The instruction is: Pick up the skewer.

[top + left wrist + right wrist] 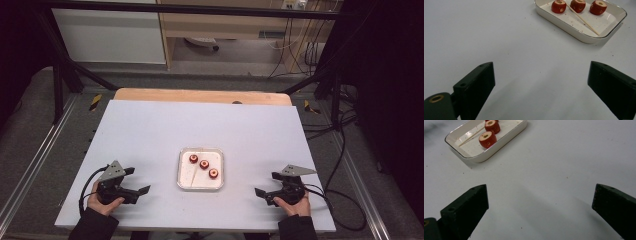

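A white tray [200, 184] is seen near the middle of the white surface [150, 135], between the two grippers and apart from both. Three red cored fruit pieces [204, 164] are held in it in a slanted row, with a thin wooden skewer [581, 19] laid beside them on the tray floor. The left gripper [138, 181] is rested on the surface to the tray's left, its fingers [475, 87] spread wide with nothing between them. The right gripper [266, 184] is placed to the tray's right, its fingers [466, 208] likewise spread wide and empty.
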Demonstrator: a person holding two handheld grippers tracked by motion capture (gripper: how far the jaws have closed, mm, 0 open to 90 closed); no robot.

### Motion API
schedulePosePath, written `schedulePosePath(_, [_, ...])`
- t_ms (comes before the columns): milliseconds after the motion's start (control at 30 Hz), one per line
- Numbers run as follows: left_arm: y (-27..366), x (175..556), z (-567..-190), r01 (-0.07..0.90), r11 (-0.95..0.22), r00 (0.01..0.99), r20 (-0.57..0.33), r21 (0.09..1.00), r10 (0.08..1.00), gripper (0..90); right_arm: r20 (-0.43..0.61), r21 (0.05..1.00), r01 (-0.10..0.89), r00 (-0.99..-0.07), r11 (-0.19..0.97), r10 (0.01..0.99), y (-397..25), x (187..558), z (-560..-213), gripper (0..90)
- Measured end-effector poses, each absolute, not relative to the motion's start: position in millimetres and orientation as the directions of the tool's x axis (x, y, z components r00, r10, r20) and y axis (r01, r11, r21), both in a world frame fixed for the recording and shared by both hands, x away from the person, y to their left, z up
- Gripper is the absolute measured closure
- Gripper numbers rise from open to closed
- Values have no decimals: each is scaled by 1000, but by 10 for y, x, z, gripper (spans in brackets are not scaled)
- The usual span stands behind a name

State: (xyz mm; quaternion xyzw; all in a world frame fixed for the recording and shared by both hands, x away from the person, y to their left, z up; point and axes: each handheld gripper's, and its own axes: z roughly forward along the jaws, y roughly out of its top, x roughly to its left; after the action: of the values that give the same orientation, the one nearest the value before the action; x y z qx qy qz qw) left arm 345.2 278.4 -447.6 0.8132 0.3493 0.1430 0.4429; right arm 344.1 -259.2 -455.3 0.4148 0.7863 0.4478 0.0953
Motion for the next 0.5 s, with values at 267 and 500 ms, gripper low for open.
schedulePosePath(267, [2745, 3443, -4454, 434, -376, 726, -71, 818, 684, 69, 217, 788, 561, -639, 254, 738, -2588, 3438, -4552, 14])
schedulePosePath(500, [2674, 3450, -4425, 432, -382, 730, -68, 817, 680, 65, 210, 791, 556, -638, 255, 741, -2588, 3440, -4552, 14])
